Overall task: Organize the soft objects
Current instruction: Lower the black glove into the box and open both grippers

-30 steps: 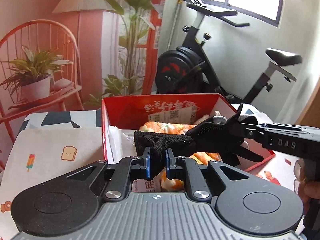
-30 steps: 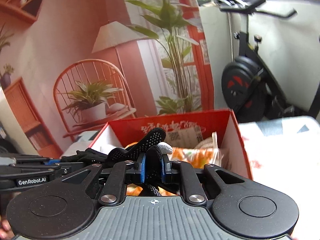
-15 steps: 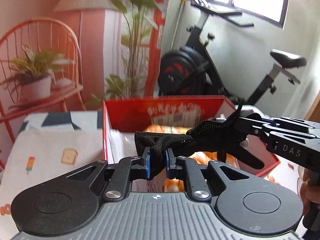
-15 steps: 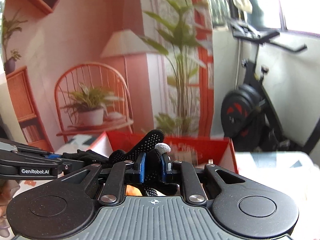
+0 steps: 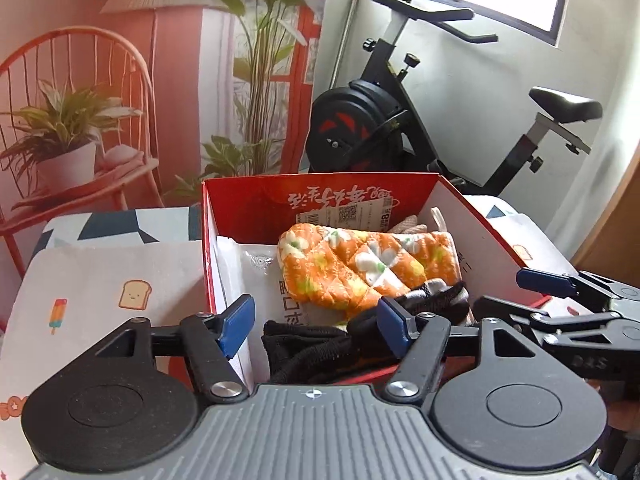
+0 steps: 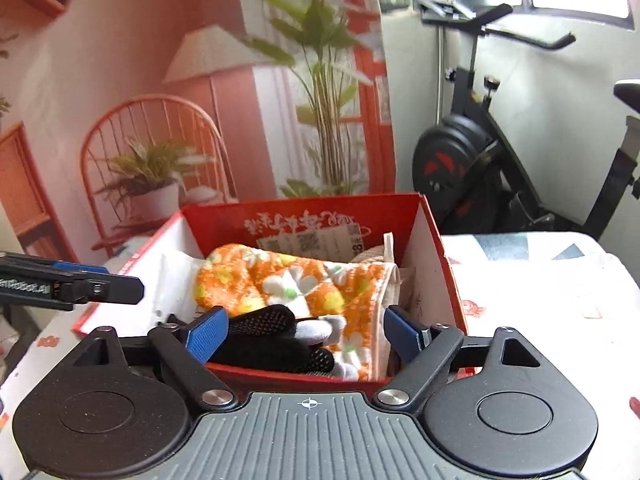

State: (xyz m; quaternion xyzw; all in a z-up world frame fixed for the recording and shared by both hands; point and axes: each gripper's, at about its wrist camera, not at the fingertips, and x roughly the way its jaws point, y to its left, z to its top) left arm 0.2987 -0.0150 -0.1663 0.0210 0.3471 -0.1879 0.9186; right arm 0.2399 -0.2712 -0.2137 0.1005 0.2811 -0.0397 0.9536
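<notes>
item: my left gripper (image 5: 316,322), blue pads spread wide apart, nothing between them, poised at the near edge of the red box (image 5: 320,196). item: my right gripper (image 6: 306,334), pads likewise wide apart and holding nothing, at the same near wall of the box; its fingers also show at the right of the left wrist view, parted. item: black glove (image 5: 320,344), knit with dotted grip and pale grey fingertips, lying loose and crumpled inside the box against the near wall, partly on top of the orange mitt; in the right wrist view the glove (image 6: 276,340) lies between my open pads but i cannot tell if it touches either one. item: orange floral oven mitt (image 5: 368,264), quilted, lying across the middle of the box. item: white plastic packet (image 5: 256,264) under the mitt, at the left of the box. item: patterned tablecloth (image 5: 100,288) under the box, printed with toast and ice lollies. item: exercise bike (image 5: 400,120) behind the table.
</notes>
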